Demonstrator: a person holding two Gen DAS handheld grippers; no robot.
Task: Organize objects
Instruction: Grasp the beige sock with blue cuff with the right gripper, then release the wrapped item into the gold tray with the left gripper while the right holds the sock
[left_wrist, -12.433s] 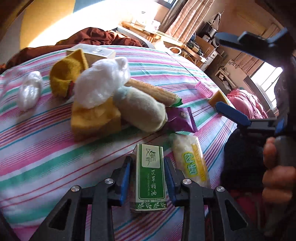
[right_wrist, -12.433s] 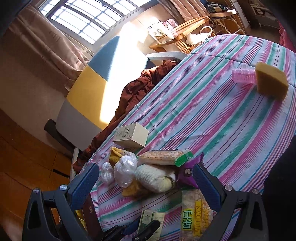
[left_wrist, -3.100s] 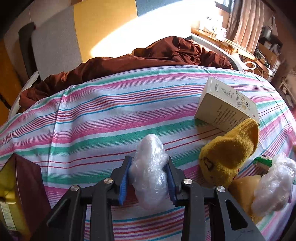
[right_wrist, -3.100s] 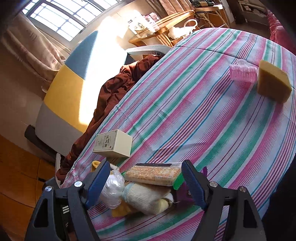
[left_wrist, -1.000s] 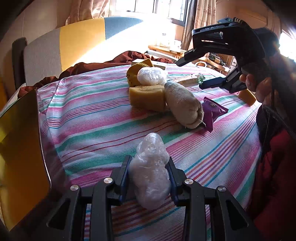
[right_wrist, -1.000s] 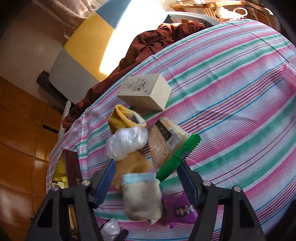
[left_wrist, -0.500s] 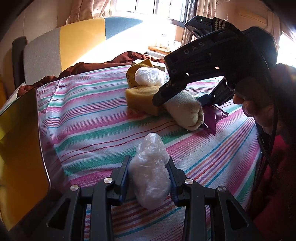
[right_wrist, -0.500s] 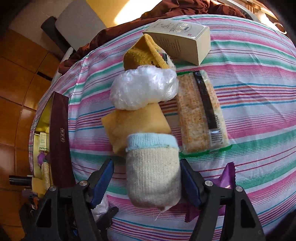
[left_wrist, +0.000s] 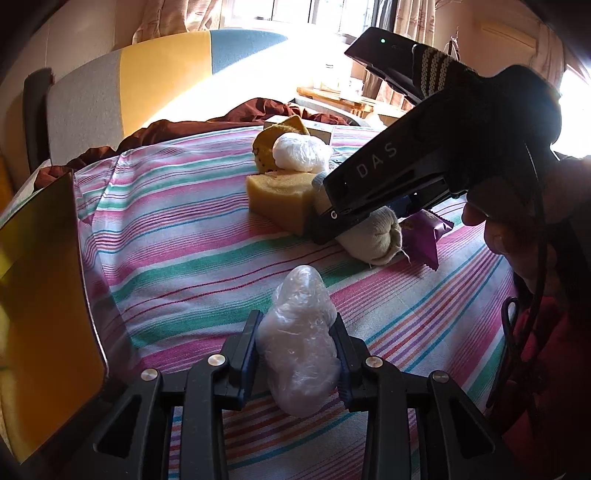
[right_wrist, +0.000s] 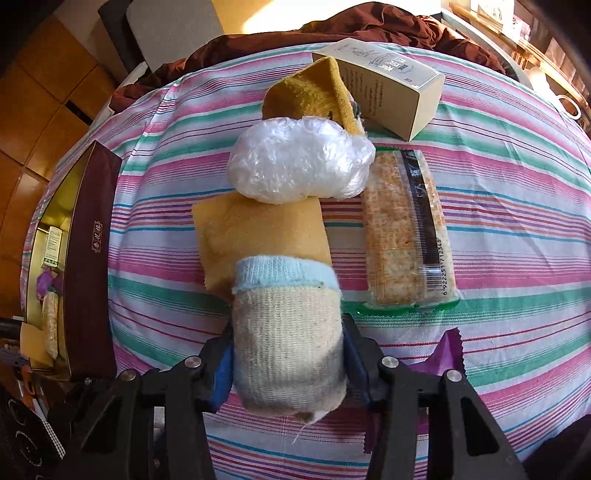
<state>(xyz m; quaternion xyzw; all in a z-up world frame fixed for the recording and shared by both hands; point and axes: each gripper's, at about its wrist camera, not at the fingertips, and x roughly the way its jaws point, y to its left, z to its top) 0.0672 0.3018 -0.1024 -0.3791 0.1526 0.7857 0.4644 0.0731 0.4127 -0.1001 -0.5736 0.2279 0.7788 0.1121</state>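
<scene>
Progress looks partial: both tools are loaded, yet most things lie loose on the striped bedspread (right_wrist: 517, 229). Nearest in the left view, the left tool (left_wrist: 297, 354) pinches a small plastic-wrapped bundle (left_wrist: 301, 343) just above the cloth, beside the gold lid (left_wrist: 40, 314). In the right view the right tool (right_wrist: 288, 354) is pressed against both sides of the rolled beige sock (right_wrist: 288, 339), which lies against the yellow sponge (right_wrist: 258, 236). Beyond these wait the larger plastic bundle (right_wrist: 299, 162), cracker pack (right_wrist: 406, 236), purple wrapper (right_wrist: 448, 350), mustard sock (right_wrist: 314, 92) and cream carton (right_wrist: 391, 85). Only the right view looks into the dark red box (right_wrist: 88, 266), where a few small packets already sit; I judge that the goal. Only the left view shows the right tool from outside, angled down onto the sock, and a chair (left_wrist: 122, 88) behind.
</scene>
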